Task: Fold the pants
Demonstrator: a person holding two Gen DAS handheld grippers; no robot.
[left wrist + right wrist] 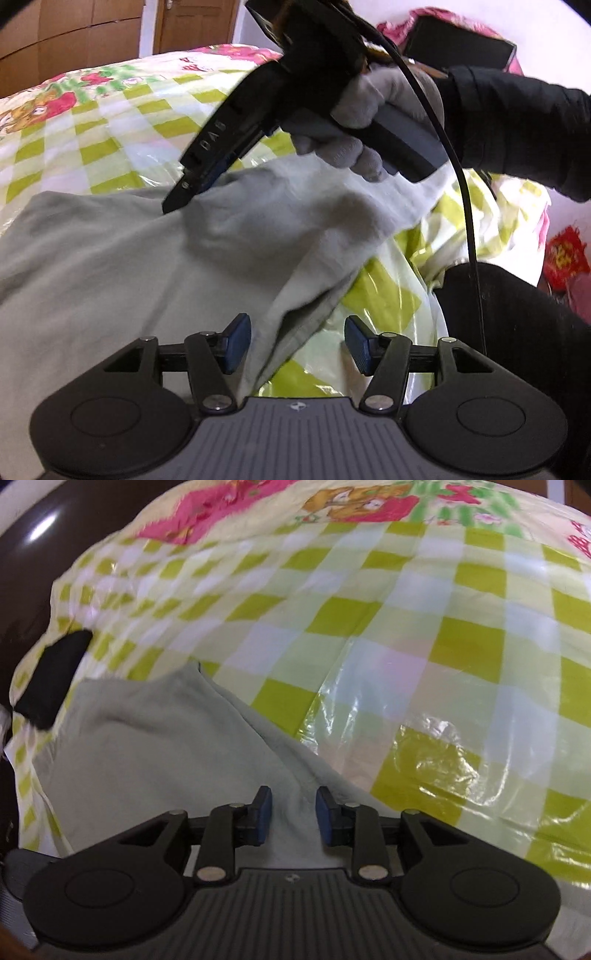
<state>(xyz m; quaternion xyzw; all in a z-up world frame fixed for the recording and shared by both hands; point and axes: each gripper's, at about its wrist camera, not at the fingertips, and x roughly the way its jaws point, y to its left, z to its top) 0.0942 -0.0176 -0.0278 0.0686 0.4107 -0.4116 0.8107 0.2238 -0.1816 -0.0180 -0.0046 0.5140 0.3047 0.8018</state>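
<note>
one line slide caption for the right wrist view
Open right gripper above pale grey-green cotton pants lying on a glossy green-checked plastic bed cover.

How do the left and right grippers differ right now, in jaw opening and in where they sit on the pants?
The left gripper stands wider open than the right gripper. The left straddles the pale grey pants' edge, checked cover showing between its pads; the right has only pants fabric in its gap. Both have blue pads and neither presses on cloth.
</note>
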